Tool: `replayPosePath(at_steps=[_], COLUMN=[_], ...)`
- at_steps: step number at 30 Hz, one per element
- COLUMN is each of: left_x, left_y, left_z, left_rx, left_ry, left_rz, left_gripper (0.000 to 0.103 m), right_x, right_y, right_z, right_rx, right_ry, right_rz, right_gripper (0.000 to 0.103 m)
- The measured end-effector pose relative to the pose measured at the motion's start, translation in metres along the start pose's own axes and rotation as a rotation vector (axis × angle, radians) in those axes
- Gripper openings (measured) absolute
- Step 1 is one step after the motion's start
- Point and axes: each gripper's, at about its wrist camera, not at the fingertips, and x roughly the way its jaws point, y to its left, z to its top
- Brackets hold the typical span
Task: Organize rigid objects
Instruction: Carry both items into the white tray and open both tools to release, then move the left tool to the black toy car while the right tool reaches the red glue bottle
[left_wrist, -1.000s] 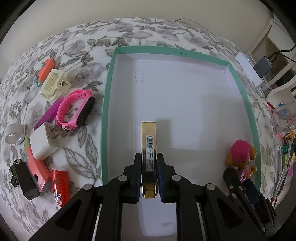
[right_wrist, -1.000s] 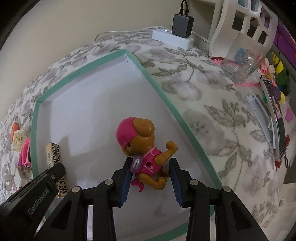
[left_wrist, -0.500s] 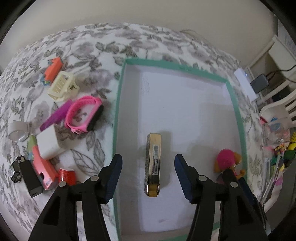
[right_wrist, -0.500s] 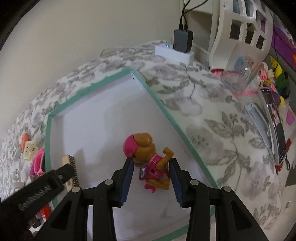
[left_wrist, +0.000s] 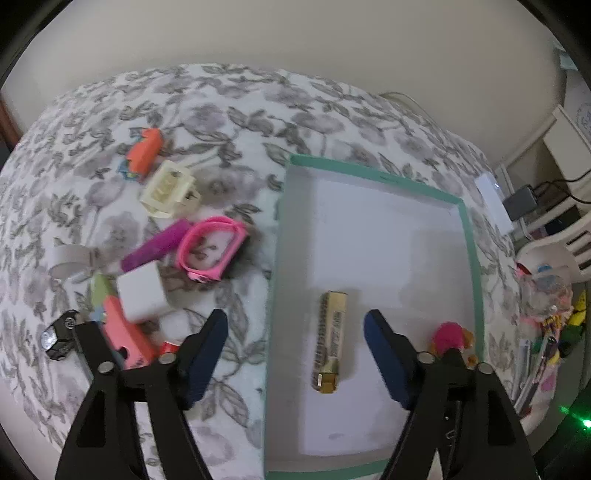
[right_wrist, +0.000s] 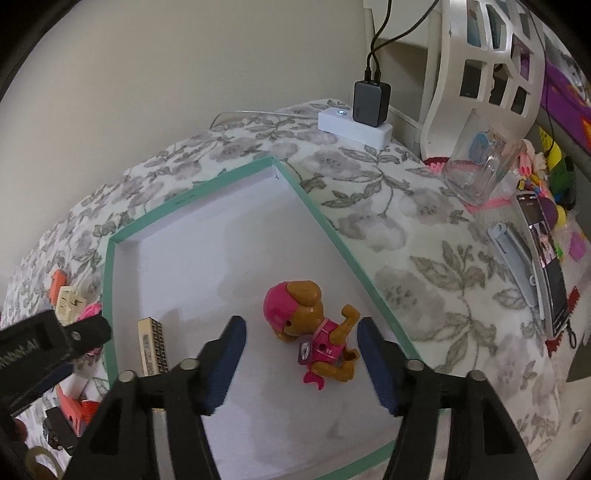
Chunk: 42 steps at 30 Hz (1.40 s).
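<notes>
A white tray with a teal rim (left_wrist: 471, 251) (right_wrist: 325, 221) lies on a floral cloth. A long gold box (left_wrist: 330, 350) (right_wrist: 153, 347) lies flat inside it. A toy dog in pink (right_wrist: 314, 332) (left_wrist: 448, 334) lies on its side in the tray near the right rim. My left gripper (left_wrist: 295, 332) is open and empty, raised above the tray's left rim. My right gripper (right_wrist: 299, 339) is open, its jaws on either side of the toy dog and apart from it.
Left of the tray lie a pink wristband (left_wrist: 210, 253), cream hair clip (left_wrist: 168, 188), orange clip (left_wrist: 144, 153), purple stick (left_wrist: 155, 249), white cube (left_wrist: 142, 291) and small black items. Right of it are a power strip (right_wrist: 354, 125), glass (right_wrist: 476, 173), phone (right_wrist: 546, 254).
My left gripper let go of the gold box, opened and rose back and to the left. My right gripper opened and let go of the toy dog, which now lies in the tray.
</notes>
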Motion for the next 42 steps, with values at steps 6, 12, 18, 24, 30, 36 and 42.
replayPosePath(at_steps=[6,12,18,24,30,36,42], left_x=[-0.002,0.010,0.012,0.003,-0.022,-0.068,-0.086], left_y=[0.011,0.021,0.032,0.049,0.070,0.100,0.145], left_z=[0.000,-0.002,-0.003,0.003,0.012,0.018,0.018], left_rx=[-0.027,-0.052,-0.097,-0.166,-0.191,-0.161,-0.205], left_ry=[-0.046,-0.008,0.002,0.005,-0.008,-0.102,-0.105], left_rz=[0.143,0.187,0.184,0.130,0.109,0.258,0.287], left_gripper=[0.084,0.095,0.096,0.096,0.096,0.096,0.096], right_x=[0.006,0.010,0.010,0.010,-0.012,-0.048,-0.059], right_y=[0.000,0.004,0.011,0.019,0.032,0.076,0.128], right_z=[-0.002,-0.004,-0.006,-0.006,0.000,-0.005,-0.031], right_rx=[-0.011,-0.035,-0.064,-0.069,-0.073,-0.200,-0.392], right_ry=[0.016,0.024,0.019,0.049,0.017,-0.056,-0.082], right_rz=[0.000,0.004,0.029,0.082,0.163,0.243,0.256], right_gripper=[0.075,0.090,0.103,0.103,0.103,0.103,0.103])
